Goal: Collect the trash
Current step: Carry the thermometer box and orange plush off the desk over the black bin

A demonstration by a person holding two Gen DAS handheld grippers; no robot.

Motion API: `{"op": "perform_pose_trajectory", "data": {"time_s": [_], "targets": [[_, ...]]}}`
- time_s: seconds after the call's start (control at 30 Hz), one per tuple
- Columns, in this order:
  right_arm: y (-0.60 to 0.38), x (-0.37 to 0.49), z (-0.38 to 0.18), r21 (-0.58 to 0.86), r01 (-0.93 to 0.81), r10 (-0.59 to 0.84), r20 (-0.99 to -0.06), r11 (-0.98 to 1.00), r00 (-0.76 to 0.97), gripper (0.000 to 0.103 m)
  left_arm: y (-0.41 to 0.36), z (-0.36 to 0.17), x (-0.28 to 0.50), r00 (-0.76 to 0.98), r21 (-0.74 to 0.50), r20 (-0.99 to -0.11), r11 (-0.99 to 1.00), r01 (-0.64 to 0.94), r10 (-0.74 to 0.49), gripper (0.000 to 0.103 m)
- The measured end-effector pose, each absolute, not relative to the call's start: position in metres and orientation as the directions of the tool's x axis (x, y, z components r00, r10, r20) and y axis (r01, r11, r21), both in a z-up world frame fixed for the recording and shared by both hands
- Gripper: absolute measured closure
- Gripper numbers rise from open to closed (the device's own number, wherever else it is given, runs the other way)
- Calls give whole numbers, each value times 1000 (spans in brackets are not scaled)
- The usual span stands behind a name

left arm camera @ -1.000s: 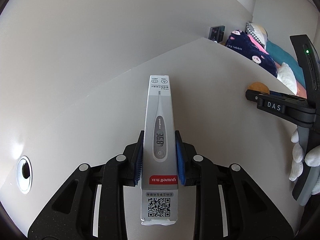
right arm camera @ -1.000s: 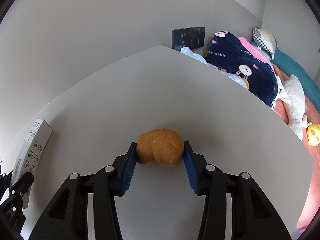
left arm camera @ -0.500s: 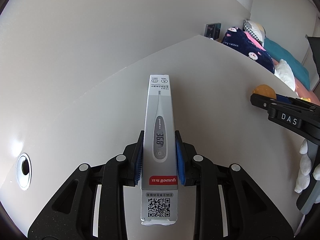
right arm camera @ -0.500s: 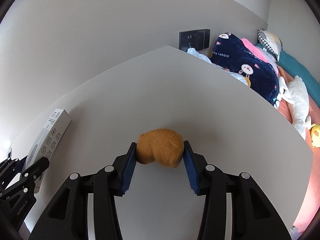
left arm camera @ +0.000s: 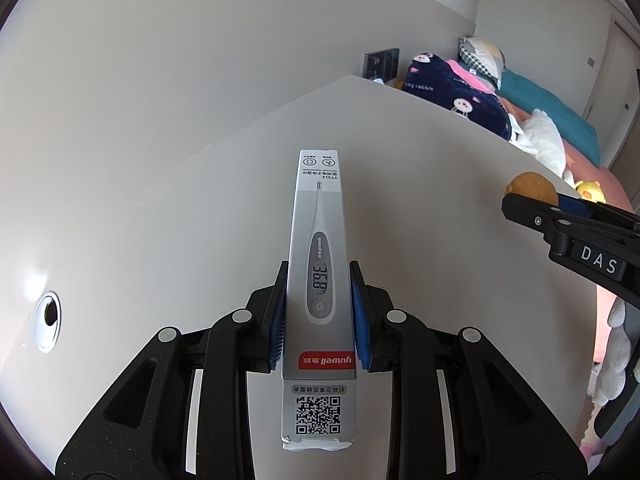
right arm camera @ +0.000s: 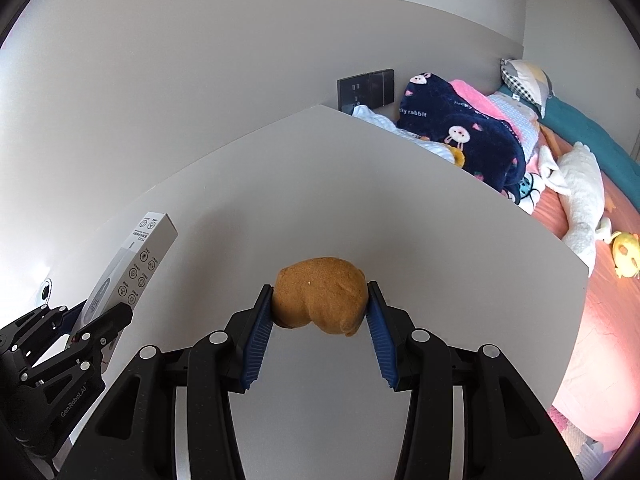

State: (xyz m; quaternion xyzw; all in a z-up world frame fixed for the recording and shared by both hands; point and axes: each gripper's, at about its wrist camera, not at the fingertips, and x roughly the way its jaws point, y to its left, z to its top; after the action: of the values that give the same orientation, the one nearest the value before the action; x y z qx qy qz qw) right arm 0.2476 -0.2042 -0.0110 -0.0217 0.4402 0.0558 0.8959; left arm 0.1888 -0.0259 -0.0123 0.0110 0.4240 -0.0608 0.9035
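Both hands loaded, both off the desk (right arm camera: 420, 216). My left gripper (left arm camera: 319, 312) has its jaws clamped on the long sides of a thermometer box (left arm camera: 319, 280), gripped at about mid-length, far end sticking out ahead and QR end hanging back toward the camera. My right gripper (right arm camera: 320, 312) has its jaws clamped on a brown spongy lump (right arm camera: 320, 306), pads pressing its two flanks, its front bulging past the tips.

Step in hand, as I read it: carrying both pieces to wherever the trash goes. No bin shows in either view, so I cannot say which way that is.

Doing it well:
- Keep both grips firm; the box is slick card and long, so a swing could lever it loose.
- Lump is soft and held on a narrow waist. Don't squeeze harder, just don't jolt it.
- The two grippers sit near each other; in the left view the right one reaches in from the edge. Keep them apart so box end and lump don't knock.
- Release only once over the container, one hand at a time.

Count:
- Boxes: one.
- Brown lumps: one.
- Grippers: two, both full.
- Loose trash left on the desk: none that I can see.
- Cable hole (left arm camera: 47, 320) in the desk: one.
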Motion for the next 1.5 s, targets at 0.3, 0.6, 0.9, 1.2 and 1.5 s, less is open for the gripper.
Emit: {"op": "perform_pose_trajectory", "data": {"time_s": [0.3, 0.6, 0.9, 1.2, 1.5], "targets": [[-229, 201, 13, 10, -88, 63, -773, 996, 631, 56, -55, 5, 154, 645, -44, -750, 984, 171, -146, 76], [-257, 152, 26, 2, -49, 33, -761, 999, 648, 56, -89, 16, 117, 644, -42, -742, 971, 234, -187, 76], [-285, 111, 39, -2, -1, -1, -746, 1000, 666, 56, -120, 23, 90, 635, -48, -736, 954, 297, -235, 76], [-313, 70, 51, -12, 47, -41, -730, 999, 682, 56, -156, 28, 71, 622, -47, -730, 929, 367, -283, 76], [-345, 35, 53, -9, 104, -78, -726, 995, 683, 56, -192, 29, 54, 605, -34, -728, 899, 436, -321, 76]]}}
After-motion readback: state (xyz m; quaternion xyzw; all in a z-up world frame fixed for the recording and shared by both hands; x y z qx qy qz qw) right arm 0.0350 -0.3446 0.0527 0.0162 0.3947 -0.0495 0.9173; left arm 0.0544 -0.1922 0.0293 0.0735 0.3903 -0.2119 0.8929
